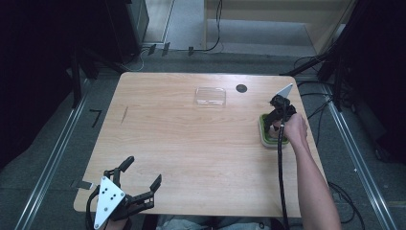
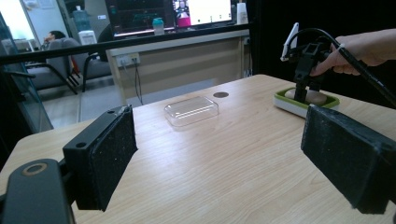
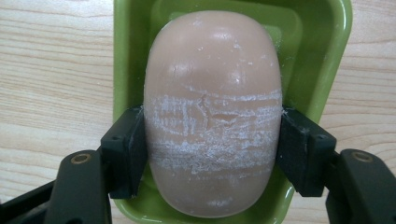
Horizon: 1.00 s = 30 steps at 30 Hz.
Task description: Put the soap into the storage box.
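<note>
A pale pink bar of soap point(image 3: 212, 112) lies in a green soap dish point(image 3: 327, 60) near the table's right edge. My right gripper point(image 3: 212, 154) points down into the dish, both pads pressed on the soap's sides, shut on it. The high view has that gripper point(image 1: 276, 125) over the dish point(image 1: 263, 135), held by a hand. The left gripper view shows the dish point(image 2: 285, 101) and the right gripper point(image 2: 306, 93) at the far right. My left gripper point(image 1: 143, 170) rests at the table's front left corner, its jaws wide open with nothing between them point(image 2: 219, 154).
A clear plastic lid point(image 1: 210, 96) lies flat at the back middle of the wooden table point(image 1: 191, 143), with a dark round hole point(image 1: 241, 88) to its right. Cables and metal rails run along the floor around the table.
</note>
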### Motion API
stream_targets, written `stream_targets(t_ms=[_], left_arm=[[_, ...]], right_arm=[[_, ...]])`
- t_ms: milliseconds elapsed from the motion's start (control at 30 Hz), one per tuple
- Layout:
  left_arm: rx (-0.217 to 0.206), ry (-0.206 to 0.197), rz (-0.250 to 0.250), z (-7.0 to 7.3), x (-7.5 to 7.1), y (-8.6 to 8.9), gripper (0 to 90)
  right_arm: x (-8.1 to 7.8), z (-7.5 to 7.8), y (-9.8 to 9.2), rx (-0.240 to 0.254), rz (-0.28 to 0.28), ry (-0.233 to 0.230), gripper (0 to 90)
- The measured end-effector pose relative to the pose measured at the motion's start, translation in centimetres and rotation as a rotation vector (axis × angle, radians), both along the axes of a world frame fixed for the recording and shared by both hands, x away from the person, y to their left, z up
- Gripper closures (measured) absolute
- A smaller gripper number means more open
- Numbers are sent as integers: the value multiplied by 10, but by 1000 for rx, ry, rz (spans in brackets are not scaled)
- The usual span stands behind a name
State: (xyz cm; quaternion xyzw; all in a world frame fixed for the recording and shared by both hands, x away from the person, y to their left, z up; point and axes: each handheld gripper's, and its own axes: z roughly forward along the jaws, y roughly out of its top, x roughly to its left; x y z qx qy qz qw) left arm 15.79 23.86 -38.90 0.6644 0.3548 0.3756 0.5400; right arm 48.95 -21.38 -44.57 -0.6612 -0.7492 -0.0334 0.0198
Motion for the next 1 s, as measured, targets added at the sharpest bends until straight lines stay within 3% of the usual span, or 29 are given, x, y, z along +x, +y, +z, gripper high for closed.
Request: stream_targets(t_ms=[467, 633, 1000], left_arm=[[-1, 0, -1, 0, 0, 0, 110], [-2, 1, 0, 0, 0, 0, 110], [2, 2, -5, 0, 1, -1, 110]], right_arm=[[0, 0, 0, -11, -14, -4, 326], [-2, 4, 0, -23, 4, -14, 323], [-11, 17, 1, 4, 40, -29, 267]])
